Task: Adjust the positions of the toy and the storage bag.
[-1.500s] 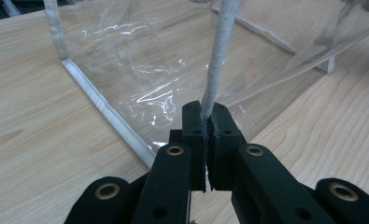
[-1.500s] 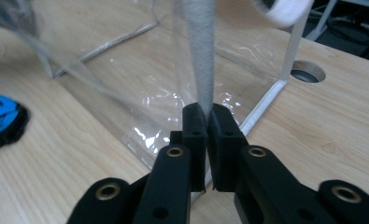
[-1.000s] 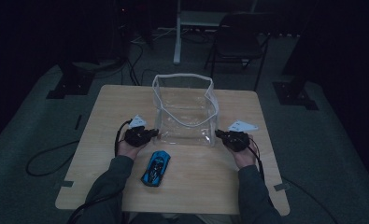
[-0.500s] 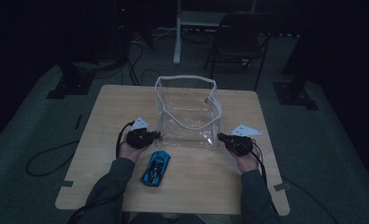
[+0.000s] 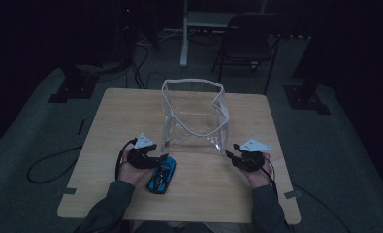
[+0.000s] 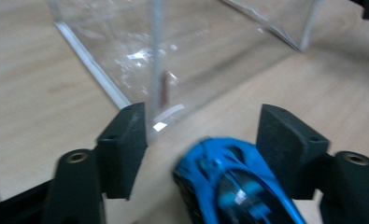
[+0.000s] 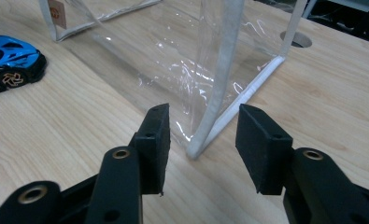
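Clear plastic, the zip pouch (image 5: 194,116) stands open-topped mid-table, and both grippers have just let their jaws spread off its front corners: the right gripper (image 7: 202,135) gapes around the near corner seam without pressing it. The left gripper (image 6: 202,140) now straddles the nose of the blue toy car (image 6: 236,186) just in front of the pouch, pads clear, so I'd say the pick-up is beginning; next it must close on the car and lift it over the rim.
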`<state>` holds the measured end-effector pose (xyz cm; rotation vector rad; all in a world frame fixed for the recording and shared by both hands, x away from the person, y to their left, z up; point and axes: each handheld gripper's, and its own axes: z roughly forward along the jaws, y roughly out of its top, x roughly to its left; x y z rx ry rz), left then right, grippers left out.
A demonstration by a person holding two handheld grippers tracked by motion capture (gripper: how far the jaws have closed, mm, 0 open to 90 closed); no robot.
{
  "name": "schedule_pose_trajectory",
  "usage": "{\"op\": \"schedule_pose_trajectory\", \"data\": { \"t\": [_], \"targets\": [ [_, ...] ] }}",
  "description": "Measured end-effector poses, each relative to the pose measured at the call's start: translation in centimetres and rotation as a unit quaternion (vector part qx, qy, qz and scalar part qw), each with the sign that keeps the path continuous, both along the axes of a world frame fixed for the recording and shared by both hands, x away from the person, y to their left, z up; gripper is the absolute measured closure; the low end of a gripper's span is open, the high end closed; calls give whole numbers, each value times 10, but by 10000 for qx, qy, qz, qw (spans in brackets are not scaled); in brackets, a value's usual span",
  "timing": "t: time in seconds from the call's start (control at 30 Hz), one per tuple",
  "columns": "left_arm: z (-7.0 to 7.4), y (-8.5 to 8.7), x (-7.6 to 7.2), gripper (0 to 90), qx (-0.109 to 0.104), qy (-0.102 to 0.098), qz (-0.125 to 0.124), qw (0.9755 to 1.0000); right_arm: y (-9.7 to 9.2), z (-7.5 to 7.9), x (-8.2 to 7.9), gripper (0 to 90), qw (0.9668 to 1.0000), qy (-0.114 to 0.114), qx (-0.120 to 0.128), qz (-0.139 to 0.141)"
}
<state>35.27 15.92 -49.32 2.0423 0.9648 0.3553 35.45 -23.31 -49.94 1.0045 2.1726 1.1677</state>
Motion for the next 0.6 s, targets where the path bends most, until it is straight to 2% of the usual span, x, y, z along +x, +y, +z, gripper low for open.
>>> {"op": "schedule_pose_trajectory", "data": {
  "t": [0.13,0.23,0.33,0.37,0.43,0.53,0.57,0.6],
  "targets": [
    [-6,-7,-12,248,-27,183,29,9998,-2,-1,-2,530,10000,6,15,-12],
    [-11,-12,-23,193,79,255,58,9996,-3,-2,-2,527,10000,5,21,-13],
    [-14,-12,-34,177,-24,314,164,9994,-6,-3,-3,525,10000,31,36,-32],
    [-15,-12,-39,157,45,298,221,9993,-6,-3,-3,525,10000,47,49,-44],
    [-16,-11,-49,145,-4,242,292,9993,-8,-4,-4,526,9999,51,77,-63],
    [-18,-10,-62,106,49,140,463,9988,-10,-4,-4,526,9999,59,121,-77],
    [-18,-10,-62,105,49,140,463,9988,-10,-4,-4,526,9999,59,121,-77],
    [-20,-9,-71,105,6,55,556,9984,-10,-4,-4,527,9999,63,119,-81]
  ]
}}
